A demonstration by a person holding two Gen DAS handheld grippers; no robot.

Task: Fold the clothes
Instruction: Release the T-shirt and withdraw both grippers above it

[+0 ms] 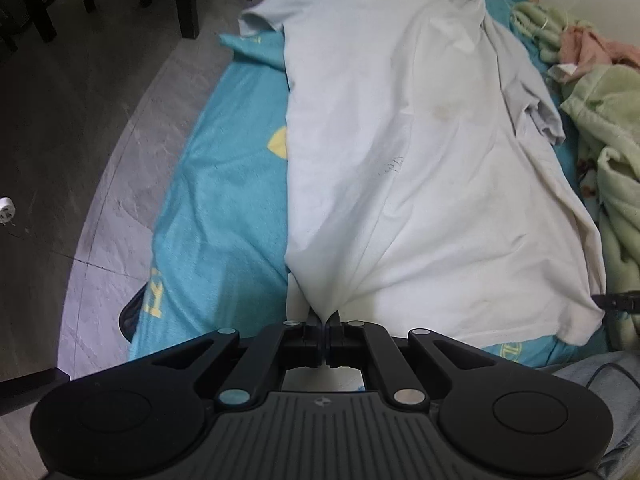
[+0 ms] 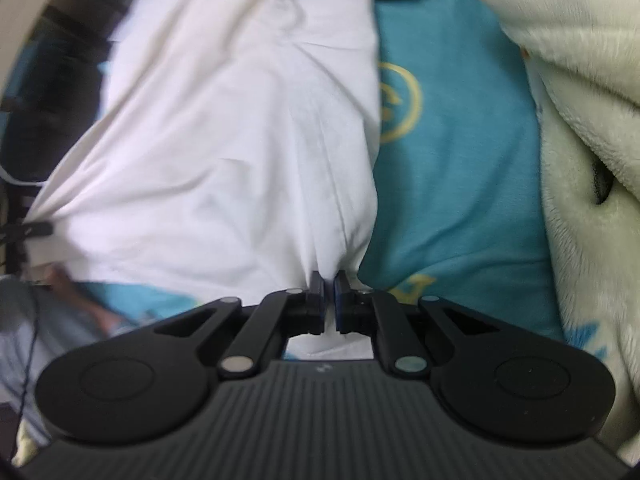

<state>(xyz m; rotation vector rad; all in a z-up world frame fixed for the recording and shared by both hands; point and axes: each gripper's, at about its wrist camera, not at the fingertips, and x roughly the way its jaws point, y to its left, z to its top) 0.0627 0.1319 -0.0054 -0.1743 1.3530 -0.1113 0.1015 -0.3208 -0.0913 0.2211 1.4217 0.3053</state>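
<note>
A white T-shirt (image 1: 400, 140) lies lengthwise on a teal bed sheet (image 1: 224, 184), collar at the far end, one sleeve out to the left and one to the right. My left gripper (image 1: 324, 320) is shut on the shirt's bottom hem at its left corner. My right gripper (image 2: 329, 284) is shut on the hem of the same shirt (image 2: 224, 140) at its right corner, with cloth bunched between the fingers. The right gripper's tip also shows in the left wrist view (image 1: 616, 302) at the hem's far right.
A fluffy pale green blanket (image 1: 608, 152) and a pink cloth (image 1: 588, 46) lie along the bed's right side; the blanket fills the right of the right wrist view (image 2: 580, 160). Grey floor (image 1: 80, 120) and dark furniture legs (image 1: 188, 4) lie left of the bed.
</note>
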